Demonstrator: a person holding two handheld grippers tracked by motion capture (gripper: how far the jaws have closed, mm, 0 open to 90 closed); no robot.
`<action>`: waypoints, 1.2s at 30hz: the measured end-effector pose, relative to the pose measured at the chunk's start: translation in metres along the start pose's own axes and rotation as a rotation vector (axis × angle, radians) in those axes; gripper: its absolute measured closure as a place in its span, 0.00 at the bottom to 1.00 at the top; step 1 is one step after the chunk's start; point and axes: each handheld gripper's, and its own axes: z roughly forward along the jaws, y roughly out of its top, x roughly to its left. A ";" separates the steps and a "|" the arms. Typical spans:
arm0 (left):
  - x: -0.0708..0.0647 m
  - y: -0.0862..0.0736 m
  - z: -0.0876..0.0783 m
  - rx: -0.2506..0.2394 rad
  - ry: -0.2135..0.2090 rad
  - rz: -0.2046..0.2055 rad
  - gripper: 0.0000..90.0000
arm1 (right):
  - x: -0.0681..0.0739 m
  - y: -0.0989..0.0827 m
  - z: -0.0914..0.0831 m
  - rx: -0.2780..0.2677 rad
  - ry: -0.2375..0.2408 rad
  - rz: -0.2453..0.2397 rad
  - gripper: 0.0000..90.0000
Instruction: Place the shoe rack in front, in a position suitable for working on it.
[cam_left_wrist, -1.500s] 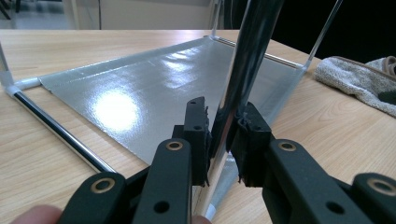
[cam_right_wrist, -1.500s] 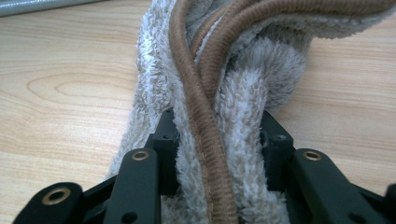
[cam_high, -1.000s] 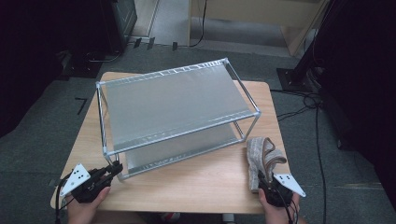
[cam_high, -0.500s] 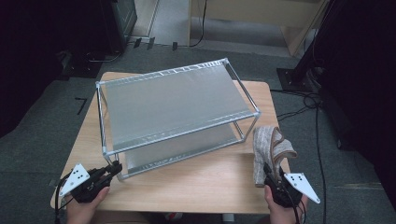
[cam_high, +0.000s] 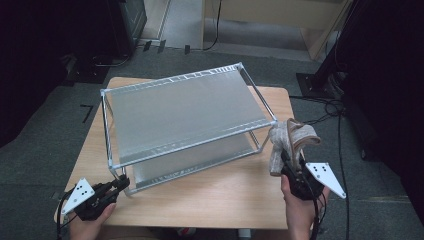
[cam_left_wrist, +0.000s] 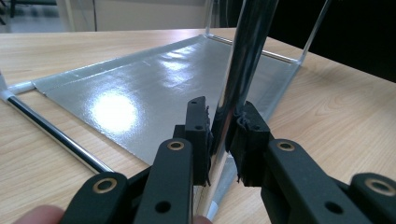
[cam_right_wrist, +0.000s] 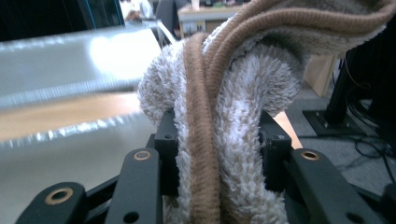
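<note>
A two-shelf chrome rack (cam_high: 185, 107) stands on the wooden table (cam_high: 225, 200). My left gripper (cam_high: 121, 184) is at the rack's near left corner. In the left gripper view its pads (cam_left_wrist: 223, 126) are shut on the shiny upright leg (cam_left_wrist: 243, 60), just above the lower shelf (cam_left_wrist: 140, 93). At the right, my right gripper (cam_high: 289, 162) is lifted off the table beside the rack's near right corner. It is shut on a fluffy beige cloth (cam_high: 292, 137) with brown edging. The cloth (cam_right_wrist: 243, 70) bulges up and flops over between the pads (cam_right_wrist: 217, 135).
The rack takes up most of the tabletop, leaving a strip of bare wood along the near edge. Cables (cam_high: 325, 107) and a black stand base (cam_high: 312, 82) lie on the grey floor to the right of the table.
My right gripper has risen with the cloth, from the table's near right edge to beside the top shelf's corner. The left gripper has stayed on the leg.
</note>
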 end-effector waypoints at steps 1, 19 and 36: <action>0.000 0.000 0.000 -0.002 -0.003 -0.001 0.87 | 0.002 0.004 0.001 -0.006 0.004 -0.001 0.68; 0.002 0.000 0.002 0.000 -0.021 -0.006 0.87 | 0.066 0.021 0.035 -0.086 0.267 -0.151 0.65; -0.003 0.004 0.019 0.004 -0.023 0.012 0.87 | 0.021 -0.030 0.041 0.023 0.119 -0.017 0.65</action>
